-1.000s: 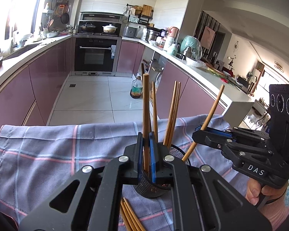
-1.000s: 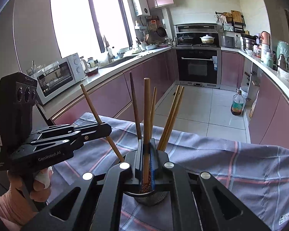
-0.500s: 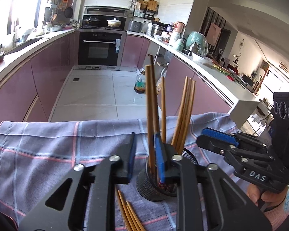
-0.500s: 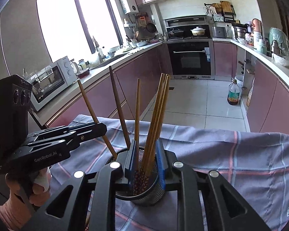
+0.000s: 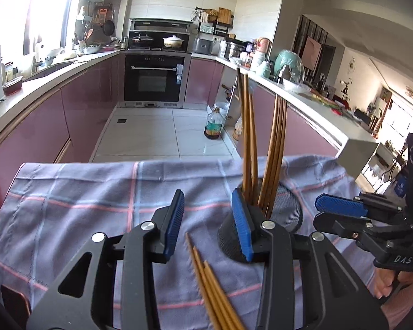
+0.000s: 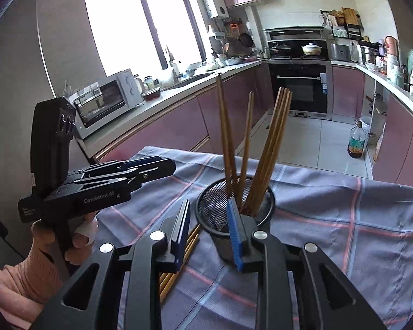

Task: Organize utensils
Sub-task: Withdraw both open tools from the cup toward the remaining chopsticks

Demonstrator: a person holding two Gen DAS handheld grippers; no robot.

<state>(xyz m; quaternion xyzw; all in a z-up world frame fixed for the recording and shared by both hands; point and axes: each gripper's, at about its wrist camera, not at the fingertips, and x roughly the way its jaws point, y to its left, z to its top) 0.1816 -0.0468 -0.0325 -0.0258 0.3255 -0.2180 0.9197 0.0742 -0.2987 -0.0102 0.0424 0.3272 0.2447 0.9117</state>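
Wooden chopsticks [image 6: 269, 148] now stand freed in the mesh holder [image 6: 258, 200]; both grippers' fingers [image 5: 242, 228] are opening, empty.

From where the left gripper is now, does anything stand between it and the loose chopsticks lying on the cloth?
Nothing visible does. The loose chopsticks lie bare on the checked cloth, just below and ahead of the left gripper, whose jaws are opening with nothing between them. The mesh holder stands off to the right.

Both cameras sit low and close, looking down across the checked cloth [image 5: 68, 198], and share the mesh cup [image 6: 214, 198], probably from opposite sides.
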